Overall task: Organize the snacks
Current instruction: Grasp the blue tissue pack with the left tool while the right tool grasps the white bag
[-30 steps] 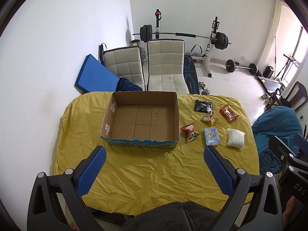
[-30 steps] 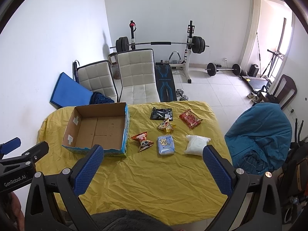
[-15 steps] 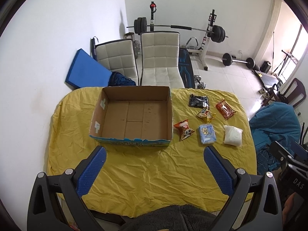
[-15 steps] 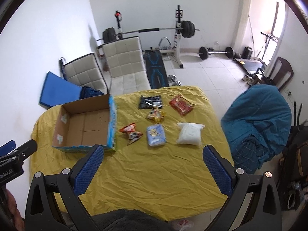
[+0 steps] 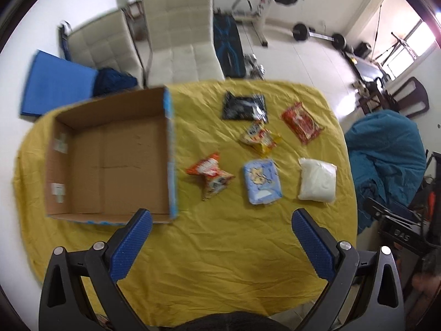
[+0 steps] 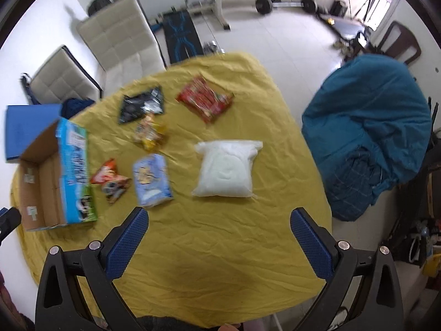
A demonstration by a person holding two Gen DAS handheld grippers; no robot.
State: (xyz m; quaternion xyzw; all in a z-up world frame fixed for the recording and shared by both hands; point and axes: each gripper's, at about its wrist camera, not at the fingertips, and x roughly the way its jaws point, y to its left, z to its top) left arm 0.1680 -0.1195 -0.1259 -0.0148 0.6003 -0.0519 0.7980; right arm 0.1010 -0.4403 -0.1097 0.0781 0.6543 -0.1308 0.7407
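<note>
While nothing is yet gripped, we hold both tongs above the near edge of the tabletop (image 5: 220, 262), and the spread of snacks lies ahead of them.

Left tongs (image 5: 220, 237): released, jaws wide, nothing between. Right tongs (image 6: 219, 234): likewise released and bare.

Cardboard box (image 5: 110, 160): toward the left edge of the tabletop, open top, nothing inside. Its near right corner sits just ahead of the left tongs' left finger.

Snacks, all flat on the yellow cloth, right of the box:
- orange packet (image 5: 210, 176), nearest the box, apart from its wall
- pale blue packet (image 5: 261, 183), beside it
- white bag (image 6: 227, 169), toward the right edge
- yellow packet (image 5: 260, 139), black packet (image 5: 244, 106) and red packet (image 6: 205, 102), further toward the far edge

Key relation, our judgement: the white bag lies straight ahead of the right tongs, almost centred between the fingers, long axis running away from us. The right hand is nearer to it, and would close across the short width. The left tongs face the gap between the orange and pale blue packets and are nearer the box.

Both views are motion-blurred; packet print unreadable.
</note>
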